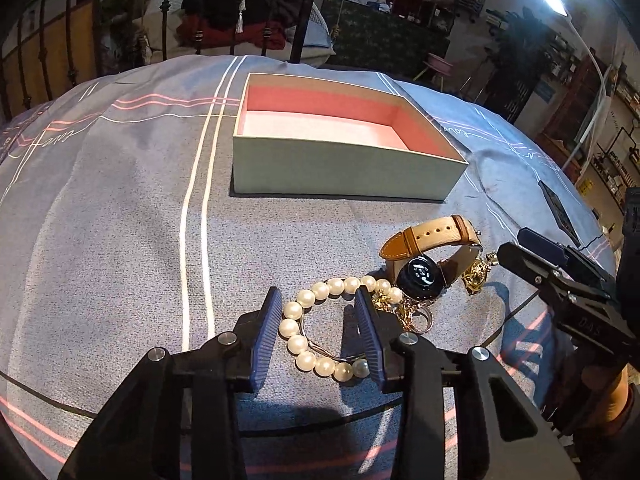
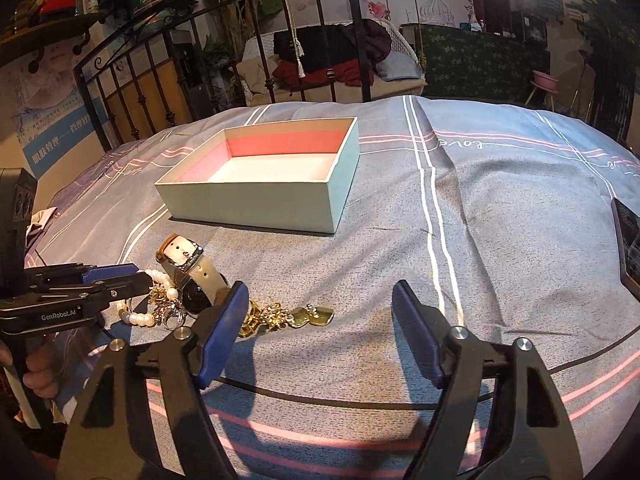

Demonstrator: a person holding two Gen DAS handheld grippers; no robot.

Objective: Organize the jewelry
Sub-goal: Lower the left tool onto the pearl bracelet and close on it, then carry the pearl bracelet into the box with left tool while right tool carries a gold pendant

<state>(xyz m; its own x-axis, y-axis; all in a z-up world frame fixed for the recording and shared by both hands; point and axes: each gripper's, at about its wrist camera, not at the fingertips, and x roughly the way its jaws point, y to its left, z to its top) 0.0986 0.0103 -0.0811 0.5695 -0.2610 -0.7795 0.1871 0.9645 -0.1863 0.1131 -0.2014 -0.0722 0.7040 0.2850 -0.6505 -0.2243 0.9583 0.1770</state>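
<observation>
A pearl bracelet [image 1: 316,320] lies on the bed between the open fingers of my left gripper [image 1: 318,304], which straddles it. Beside it sit a watch with a beige and brown strap [image 1: 430,252] and gold chain jewelry [image 1: 476,276]. An open teal box with a pink lining [image 1: 340,168] stands farther back, empty. In the right wrist view my right gripper [image 2: 320,300] is open and empty over bare cover, just right of the gold jewelry [image 2: 280,316], the watch [image 2: 192,268] and the pearls [image 2: 160,280]. The box [image 2: 256,200] stands behind. My left gripper [image 2: 132,276] shows at the left.
The bed has a grey-blue cover with white and pink stripes [image 2: 480,240]. A phone [image 2: 628,244] lies at the cover's right edge. A black iron bedframe [image 2: 224,48] stands behind the box. My right gripper [image 1: 516,252] enters the left wrist view at right.
</observation>
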